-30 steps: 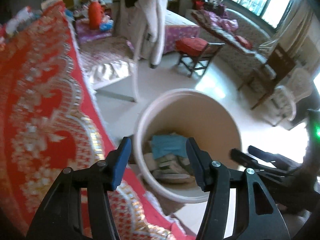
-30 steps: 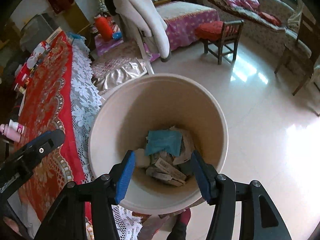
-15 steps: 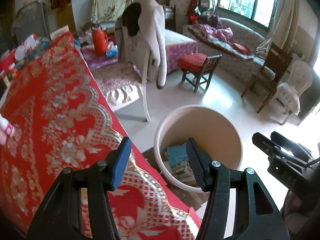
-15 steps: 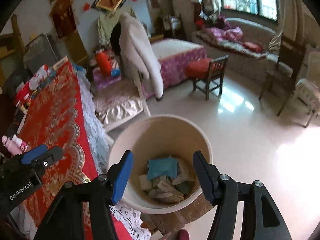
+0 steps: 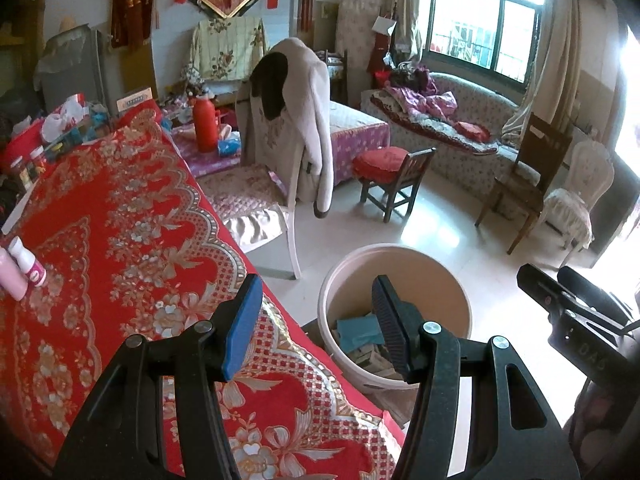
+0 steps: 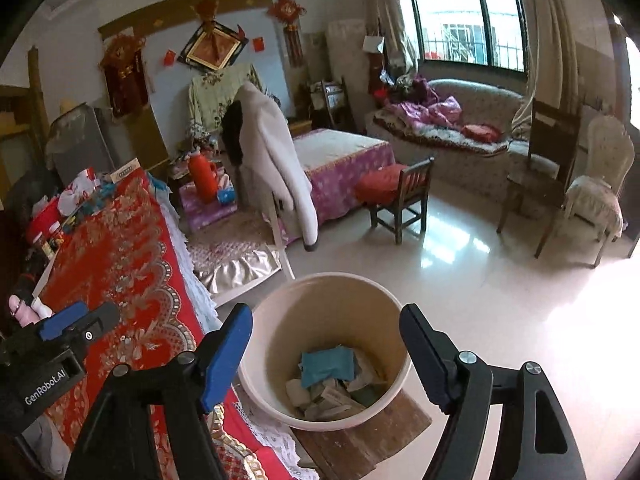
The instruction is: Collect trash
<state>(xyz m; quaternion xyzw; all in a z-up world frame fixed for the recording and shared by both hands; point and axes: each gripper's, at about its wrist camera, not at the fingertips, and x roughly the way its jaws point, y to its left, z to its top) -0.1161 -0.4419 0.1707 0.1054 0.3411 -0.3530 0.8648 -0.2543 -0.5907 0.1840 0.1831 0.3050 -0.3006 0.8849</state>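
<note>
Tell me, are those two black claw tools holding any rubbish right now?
No. The left gripper is empty, and the right gripper is opening with nothing between its pads. The trash lies in the bucket.

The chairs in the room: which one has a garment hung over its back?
The white chair beside the red-clothed table, draped with a pale coat. The small wooden chair carries only a red cushion.

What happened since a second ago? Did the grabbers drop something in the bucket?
Both grabbers lifted up and back from the round cream plastic bucket, so it looks smaller and more of the room shows. The right gripper is opening, and nothing is between its fingers. The left gripper kept the same gap, empty too. No drop shows. The teal wrapper and paper scraps lie as before.
</note>
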